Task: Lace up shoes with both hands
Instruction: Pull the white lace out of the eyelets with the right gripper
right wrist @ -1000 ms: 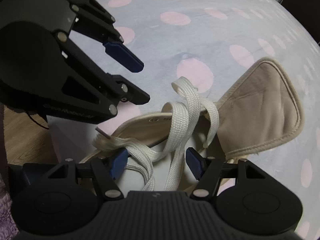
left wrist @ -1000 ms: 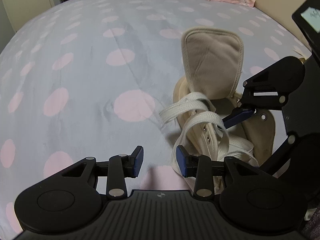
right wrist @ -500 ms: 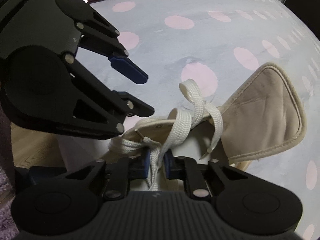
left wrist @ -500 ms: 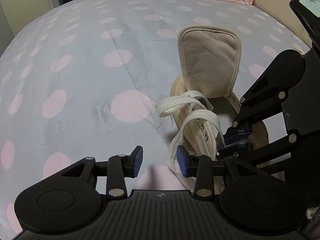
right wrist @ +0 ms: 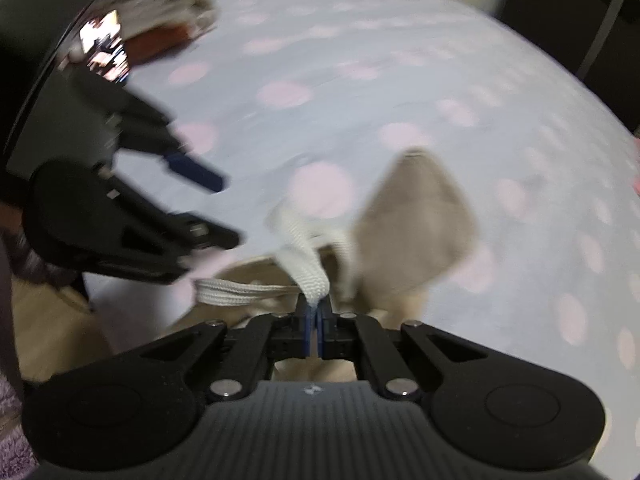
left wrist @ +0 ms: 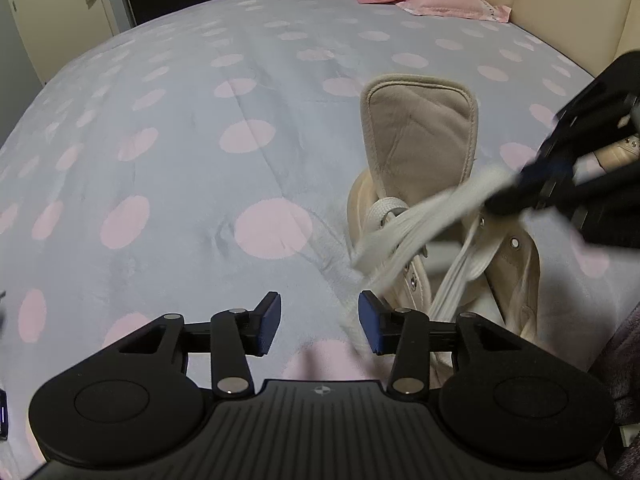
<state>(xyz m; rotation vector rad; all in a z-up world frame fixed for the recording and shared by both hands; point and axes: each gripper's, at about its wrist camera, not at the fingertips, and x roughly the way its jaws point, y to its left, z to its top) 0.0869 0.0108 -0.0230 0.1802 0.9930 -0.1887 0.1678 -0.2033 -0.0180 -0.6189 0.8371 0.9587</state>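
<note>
**A:** What are the grippers doing?

**B:** The right gripper (right wrist: 314, 312) is clamped on the white lace (right wrist: 308, 268), pulling it taut. The left gripper (left wrist: 319, 322), just widened, holds nothing.

**A:** And the shoe?

**B:** The shoe (left wrist: 420, 152) lies by the bed's (left wrist: 200, 120) near edge. Next, probably, the left takes the lace.

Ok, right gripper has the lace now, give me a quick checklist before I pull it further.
1. Right gripper shut on the lace: ok, pads pinch the white lace.
2. Left gripper free: ok, it is open with nothing between its pads, and its jaws have just been opening.
3. Shoe held steady: not ok, nothing grips it; it just lies on the bedspread.
4. Tongue out of the lace path: ok, it stands up behind the eyelets.
5. Lace free of snags: cannot tell, both views are blurred there.
6. Which eyelet the lace runs through: cannot tell.
</note>
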